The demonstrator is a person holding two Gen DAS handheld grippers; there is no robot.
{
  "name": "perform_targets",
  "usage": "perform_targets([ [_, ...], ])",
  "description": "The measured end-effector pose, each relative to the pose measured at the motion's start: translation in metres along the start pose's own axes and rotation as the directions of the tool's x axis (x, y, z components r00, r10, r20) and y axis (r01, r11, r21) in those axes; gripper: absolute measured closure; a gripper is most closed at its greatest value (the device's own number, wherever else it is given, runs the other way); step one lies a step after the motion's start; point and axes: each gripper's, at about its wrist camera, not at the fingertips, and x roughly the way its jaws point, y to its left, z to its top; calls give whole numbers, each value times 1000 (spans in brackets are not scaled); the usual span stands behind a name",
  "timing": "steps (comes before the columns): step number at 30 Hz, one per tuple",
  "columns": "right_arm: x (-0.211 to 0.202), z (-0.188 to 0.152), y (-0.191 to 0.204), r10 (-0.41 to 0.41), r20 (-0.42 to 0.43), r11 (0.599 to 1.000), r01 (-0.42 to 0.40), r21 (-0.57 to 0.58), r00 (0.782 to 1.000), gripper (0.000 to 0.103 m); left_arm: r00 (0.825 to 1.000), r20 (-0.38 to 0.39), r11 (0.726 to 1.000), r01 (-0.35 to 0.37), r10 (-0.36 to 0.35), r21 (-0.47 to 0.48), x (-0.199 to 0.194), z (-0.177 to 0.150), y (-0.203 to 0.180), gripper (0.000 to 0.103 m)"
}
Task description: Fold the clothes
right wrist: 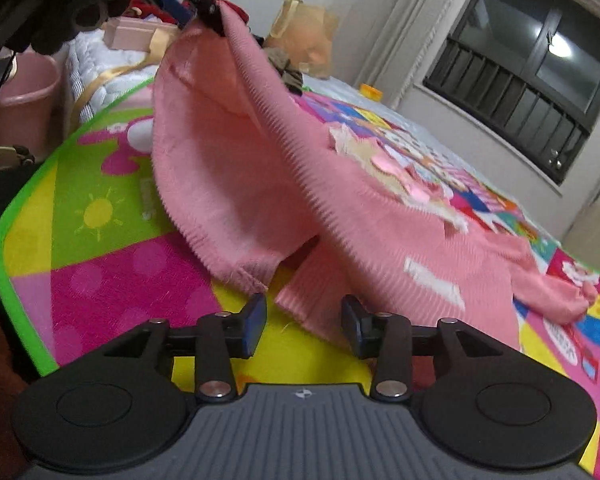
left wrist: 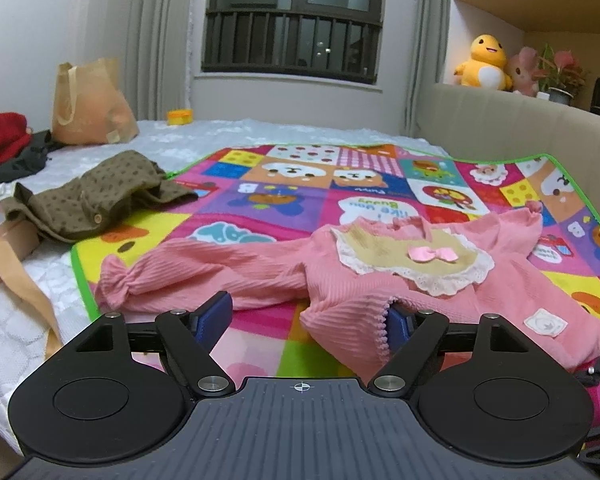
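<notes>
- Bedroom bed, covered by a bright cartoon play mat [left wrist: 284,196], serves as the folding surface.
- Pink ribbed top [left wrist: 380,280] lies on the mat, bib collar and bow facing up, 1 sleeve stretched toward the mat's green edge.
- Left gripper [left wrist: 308,316] stands spread wide; the top's hem drapes against 1 finger, and no pinch shows.
- Right gripper [right wrist: 304,326] is partly spread just beside the hem, pads off the cloth.
- Risk, as I judge it: the raised hem could flop back crooked or snag on a finger, spoiling the fold line.
- Olive garment [left wrist: 100,200] waits beyond the mat's far corner.
</notes>
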Motion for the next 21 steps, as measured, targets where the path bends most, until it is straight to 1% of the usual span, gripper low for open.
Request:
perform_targets([
  [2,2,4,-7,-34,-1,999,34,0,999,79,1000,-2,1000,0,0,1,0,-1,0,21],
  [4,5,6,-15,-61,-10,998,61,7,998,83,1000,-6,1000,-2,2,-3,1,-3,1,20],
  [6,10,4,-20,-48,-26,998,48,26,999,89,1000,-13,1000,0,0,-13,3,-5,2,20],
  [7,9,4,-20,-34,-29,999,35,30,999,97,1000,-16,1000,1,-1,-18,3,-5,3,20],
  [8,6,7,-19,-23,-23,999,24,30,999,97,1000,-18,1000,1,-1,-20,3,-6,3,19],
  [10,-15,21,-17,23,28,999,-24,34,999,100,1000,-17,1000,-2,1,-21,2,-7,4,18],
  [13,-32,32,-11,87,51,995,-89,45,995,100,1000,-16,999,3,-3,-33,-1,-8,7,14],
  [14,-33,32,-8,109,42,993,-111,45,993,100,1000,-18,999,8,-9,-40,-2,-9,8,13],
  [16,-30,23,0,163,7,986,-163,37,987,99,999,-33,998,35,-37,-54,-4,-14,11,11],
  [18,-34,11,7,231,-6,972,-230,37,973,98,995,-64,996,78,-80,-42,-8,-23,10,8],
  [19,-40,7,8,260,2,964,-260,55,966,94,992,-82,995,96,-98,-26,-10,-30,8,8],
  [20,-46,3,8,274,12,959,-274,71,962,86,988,-102,994,113,-114,-9,-13,-37,7,8],
  [21,-53,0,7,264,19,961,-264,83,964,81,984,-127,992,130,-128,8,-16,-46,5,7],
])
